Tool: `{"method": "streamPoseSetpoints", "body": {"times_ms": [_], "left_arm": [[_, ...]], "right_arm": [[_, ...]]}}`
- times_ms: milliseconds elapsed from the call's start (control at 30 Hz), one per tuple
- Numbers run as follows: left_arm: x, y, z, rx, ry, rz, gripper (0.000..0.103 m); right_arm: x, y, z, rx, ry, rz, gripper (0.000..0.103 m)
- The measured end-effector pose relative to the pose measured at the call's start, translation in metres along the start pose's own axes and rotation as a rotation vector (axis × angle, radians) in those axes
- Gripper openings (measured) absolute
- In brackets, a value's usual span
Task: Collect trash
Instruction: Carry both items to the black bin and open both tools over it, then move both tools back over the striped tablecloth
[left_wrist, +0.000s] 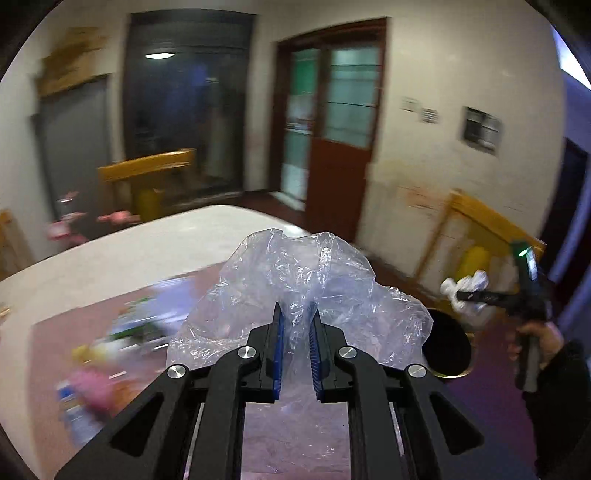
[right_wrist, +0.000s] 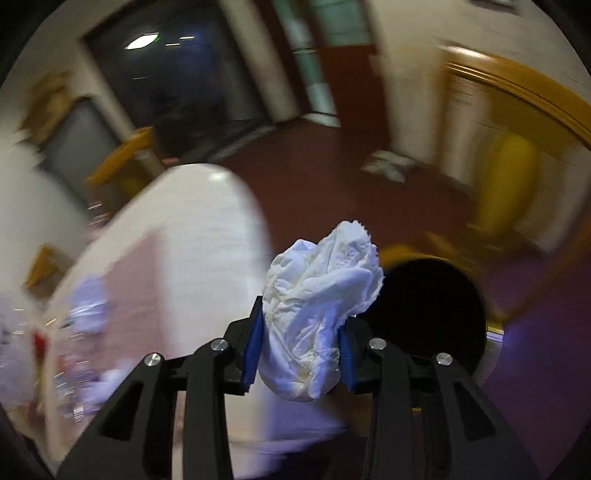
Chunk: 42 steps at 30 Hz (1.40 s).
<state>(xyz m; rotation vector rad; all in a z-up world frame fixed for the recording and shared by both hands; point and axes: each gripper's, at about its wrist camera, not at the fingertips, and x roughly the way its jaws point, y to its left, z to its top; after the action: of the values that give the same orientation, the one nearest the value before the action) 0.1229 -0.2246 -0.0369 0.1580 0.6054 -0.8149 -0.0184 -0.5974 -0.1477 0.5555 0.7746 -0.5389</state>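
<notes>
In the left wrist view my left gripper (left_wrist: 297, 314) is shut on a crumpled clear plastic bag (left_wrist: 295, 280), held above the table. A round bin with a dark mouth (left_wrist: 448, 345) stands on the floor just right of the bag. Farther right a hand holds my right gripper (left_wrist: 460, 295), with white tissue (left_wrist: 467, 286) at its tip. In the right wrist view my right gripper (right_wrist: 303, 325) is shut on that crumpled white tissue (right_wrist: 321, 299). The bin's dark opening (right_wrist: 428, 314) lies directly behind and right of it.
A white table (left_wrist: 147, 243) carries a pink mat (left_wrist: 66, 332) with blurred packets and bottles (left_wrist: 122, 332) at the left. Yellow wooden chairs (left_wrist: 480, 225) stand by the wall, with a red-brown door (left_wrist: 340, 147) behind. The floor (right_wrist: 325, 177) is dark red.
</notes>
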Motion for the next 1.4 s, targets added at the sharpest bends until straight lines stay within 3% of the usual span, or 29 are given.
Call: {"method": "streamPoseSetpoints", "body": {"times_ms": [133,300,333,367,400,433,500,667,800,967,1133,1167,1200,1267,1400], "left_arm": [[0.052,-0.047,0.011,0.047,0.044,-0.112,0.011],[0.098,-0.091,0.013,0.084,0.101,-0.190,0.011],[0.106,-0.098,0.012,0.092,0.111,-0.199,0.011],[0.112,-0.110,0.011,0.101,0.120,-0.212,0.011],[0.121,-0.119,0.010,0.117,0.134,-0.228,0.011],[0.125,-0.130,0.008,0.132,0.141,-0.236,0.011],[0.139,-0.151,0.004,0.166,0.154,-0.258,0.011],[0.164,-0.189,-0.004,0.207,0.182,-0.307,0.011],[0.190,-0.217,-0.009,0.235,0.212,-0.332,0.011],[0.234,-0.256,-0.019,0.266,0.279,-0.360,0.011],[0.286,-0.299,-0.051,0.285,0.355,-0.370,0.014],[0.291,-0.307,-0.058,0.288,0.354,-0.374,0.024],[0.294,-0.313,-0.062,0.289,0.363,-0.376,0.049],[0.296,-0.320,-0.067,0.274,0.386,-0.374,0.084],[0.286,-0.324,-0.064,0.281,0.347,-0.353,0.087]], "right_arm": [[0.027,-0.063,-0.017,0.102,0.047,-0.108,0.035],[0.086,-0.104,-0.038,0.206,0.146,-0.156,0.038],[0.102,-0.112,-0.042,0.234,0.168,-0.165,0.042],[0.111,-0.119,-0.044,0.260,0.181,-0.179,0.056],[0.120,-0.125,-0.046,0.287,0.192,-0.190,0.079],[0.128,-0.129,-0.048,0.308,0.208,-0.197,0.085],[0.134,-0.140,-0.048,0.348,0.222,-0.211,0.086],[0.106,-0.146,-0.054,0.402,0.157,-0.234,0.086],[0.069,-0.152,-0.061,0.420,0.037,-0.270,0.086],[0.011,-0.164,-0.065,0.495,-0.109,-0.378,0.086],[-0.026,-0.187,-0.072,0.589,-0.171,-0.402,0.086],[-0.030,-0.188,-0.072,0.588,-0.178,-0.398,0.086],[-0.034,-0.188,-0.071,0.584,-0.183,-0.398,0.086],[-0.040,-0.189,-0.071,0.578,-0.194,-0.395,0.086],[-0.039,-0.187,-0.071,0.580,-0.212,-0.382,0.086]]}}
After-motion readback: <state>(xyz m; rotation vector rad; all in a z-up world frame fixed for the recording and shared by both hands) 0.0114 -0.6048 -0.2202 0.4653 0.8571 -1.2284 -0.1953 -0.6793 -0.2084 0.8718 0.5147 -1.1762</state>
